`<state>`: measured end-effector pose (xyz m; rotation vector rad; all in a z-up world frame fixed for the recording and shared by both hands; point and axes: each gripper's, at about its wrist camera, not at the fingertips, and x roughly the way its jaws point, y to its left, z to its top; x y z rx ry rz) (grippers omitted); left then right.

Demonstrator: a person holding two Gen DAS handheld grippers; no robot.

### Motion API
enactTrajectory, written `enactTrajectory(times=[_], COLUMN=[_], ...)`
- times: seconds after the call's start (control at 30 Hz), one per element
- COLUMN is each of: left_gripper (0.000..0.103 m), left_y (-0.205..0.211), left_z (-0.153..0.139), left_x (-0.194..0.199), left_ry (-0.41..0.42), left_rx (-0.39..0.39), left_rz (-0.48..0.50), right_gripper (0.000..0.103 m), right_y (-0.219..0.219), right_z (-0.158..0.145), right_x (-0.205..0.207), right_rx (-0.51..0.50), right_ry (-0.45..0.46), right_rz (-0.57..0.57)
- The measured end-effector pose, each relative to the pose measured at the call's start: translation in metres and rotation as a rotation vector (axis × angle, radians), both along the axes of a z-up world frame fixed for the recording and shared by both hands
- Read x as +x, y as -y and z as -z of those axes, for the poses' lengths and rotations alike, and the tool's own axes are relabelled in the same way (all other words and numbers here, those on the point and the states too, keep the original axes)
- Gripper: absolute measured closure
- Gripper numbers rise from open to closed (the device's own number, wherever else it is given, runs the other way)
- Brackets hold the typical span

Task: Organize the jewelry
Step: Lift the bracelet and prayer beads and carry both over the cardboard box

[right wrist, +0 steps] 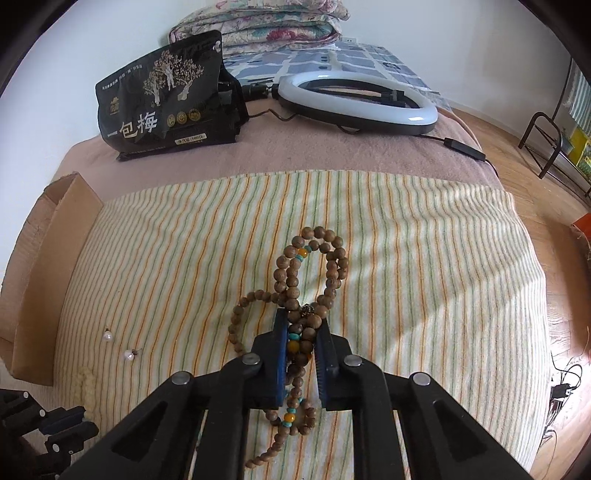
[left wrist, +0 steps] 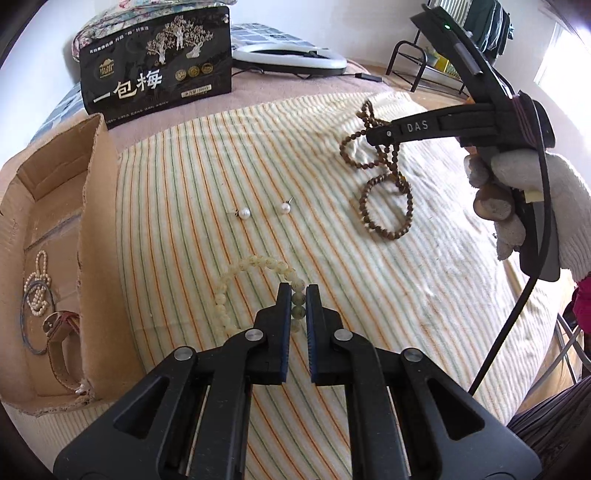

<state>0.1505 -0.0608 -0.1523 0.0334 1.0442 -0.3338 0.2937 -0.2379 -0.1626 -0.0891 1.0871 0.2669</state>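
My left gripper (left wrist: 297, 290) is shut on a pale jade bead bracelet (left wrist: 236, 271) that lies on the striped cloth (left wrist: 221, 166). My right gripper (right wrist: 302, 319) is shut on a long brown wooden bead strand (right wrist: 291, 273) with turquoise and amber beads; it also shows in the left wrist view (left wrist: 388, 195), with the right gripper (left wrist: 373, 134) over it. Two pearl earrings (left wrist: 244, 213) (left wrist: 285, 207) lie in the middle of the cloth, also in the right wrist view (right wrist: 108, 336) (right wrist: 129, 354). A cardboard box (left wrist: 92, 229) at the left holds a pearl strand (left wrist: 37, 284), a thin ring and a brown strap.
A black snack bag (left wrist: 159, 70) stands at the back of the bed, also in the right wrist view (right wrist: 162, 107). A ring light (right wrist: 358, 99) with its cable lies behind the cloth. Folded quilts (right wrist: 266, 26) sit at the far back. A metal rack (right wrist: 546, 147) stands on the floor at right.
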Motion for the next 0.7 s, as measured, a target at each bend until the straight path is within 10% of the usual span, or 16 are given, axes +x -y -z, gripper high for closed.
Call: enactTrajectory(times=[0.7], left_gripper=[0.098], left_y=[-0.021], left_z=[-0.067], left_x=[-0.019], left_ry=[0.133], left_rx=[-0.087], left_rz=[-0.025], right_gripper=[0.093], right_y=[0.007], right_z=[-0.105], right_x=[-0.072], right_rx=[0.058], right_ry=[0.231], right_rz=[0.004])
